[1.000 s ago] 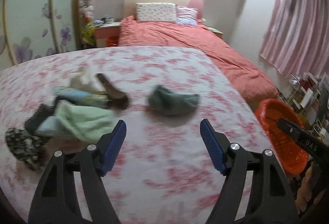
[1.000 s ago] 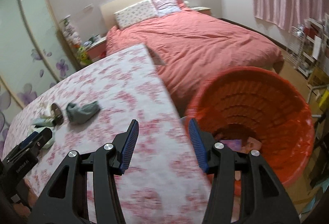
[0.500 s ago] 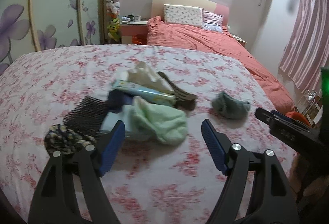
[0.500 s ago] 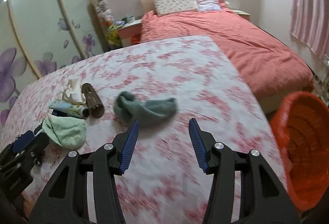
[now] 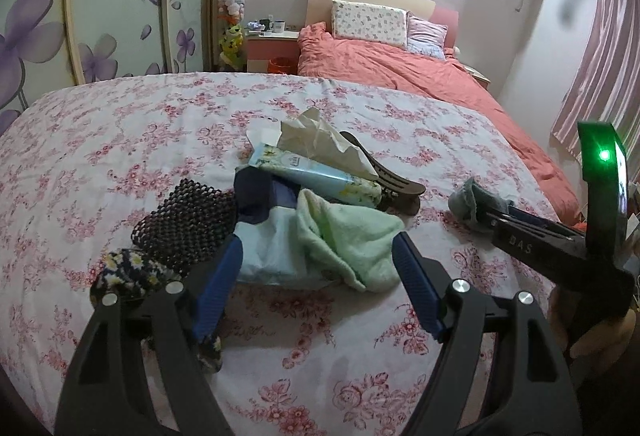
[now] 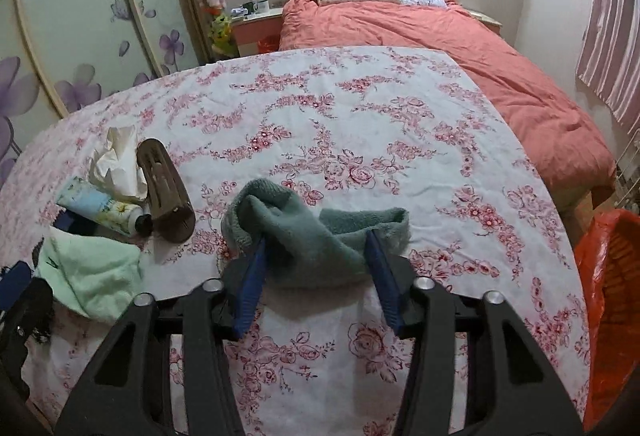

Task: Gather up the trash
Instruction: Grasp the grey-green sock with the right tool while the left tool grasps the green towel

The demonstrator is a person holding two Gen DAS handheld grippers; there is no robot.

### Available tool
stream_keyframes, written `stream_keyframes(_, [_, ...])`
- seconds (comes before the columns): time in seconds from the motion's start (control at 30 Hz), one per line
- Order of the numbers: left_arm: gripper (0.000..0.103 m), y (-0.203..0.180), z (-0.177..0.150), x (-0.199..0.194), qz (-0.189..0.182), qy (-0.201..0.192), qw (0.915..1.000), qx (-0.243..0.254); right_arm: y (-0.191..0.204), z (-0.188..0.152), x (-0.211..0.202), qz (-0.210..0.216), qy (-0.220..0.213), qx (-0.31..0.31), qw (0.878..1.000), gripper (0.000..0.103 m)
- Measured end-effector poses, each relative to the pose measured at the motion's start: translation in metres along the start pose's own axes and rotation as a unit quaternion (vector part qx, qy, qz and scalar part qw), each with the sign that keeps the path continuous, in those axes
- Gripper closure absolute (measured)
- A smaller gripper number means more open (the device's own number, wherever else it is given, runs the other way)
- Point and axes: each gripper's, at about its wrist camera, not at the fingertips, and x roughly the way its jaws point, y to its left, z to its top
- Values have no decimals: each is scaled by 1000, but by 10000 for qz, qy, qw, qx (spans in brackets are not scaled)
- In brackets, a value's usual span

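On the floral-cloth table (image 6: 360, 115) lies a grey-green cloth (image 6: 304, 232); my right gripper (image 6: 318, 260) is open with a finger on each side of its near part. To the left is a pile: a light green cloth (image 5: 344, 240), a pale blue packet (image 5: 268, 256), a tube (image 5: 316, 175), a crumpled tissue (image 5: 316, 143), a brown hair clip (image 5: 388, 183), a black mesh piece (image 5: 184, 224) and a dark flowered cloth (image 5: 128, 276). My left gripper (image 5: 316, 276) is open, its fingers straddling the packet and green cloth. The right gripper (image 5: 520, 232) also shows in the left wrist view at the grey-green cloth (image 5: 468, 199).
An orange basket (image 6: 608, 300) with an orange liner stands on the floor past the table's right edge. Behind the table are a bed with a red duvet (image 6: 440, 31), a nightstand (image 6: 252, 23), floral wardrobe doors (image 5: 100, 15) and pink curtains (image 5: 600, 67).
Both grippers have swung left from the basket side toward the table's items. The right one has come up around the grey-green cloth; the left one has closed in on the pile. Both stay open.
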Motion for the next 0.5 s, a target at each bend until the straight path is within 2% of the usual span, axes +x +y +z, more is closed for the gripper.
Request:
stream_keyframes(0.03, [27, -1, 1, 1, -7, 2, 10000, 3, -2, -1, -1, 34, 1, 8, 10000, 83])
stream_keyframes(0.1, [27, -3, 2, 1, -32, -8, 10000, 0, -9, -3, -4, 87, 3, 131, 9999, 93])
stream_keyframes(0.37, [28, -8, 10, 1, -76, -49, 10000, 13, -36, -17, -24, 211, -138, 500, 9984, 94])
stream_keyframes(0.5, [29, -25, 15, 9, -58, -24, 9996, 282, -39, -20, -27, 233, -150, 513, 9983, 94])
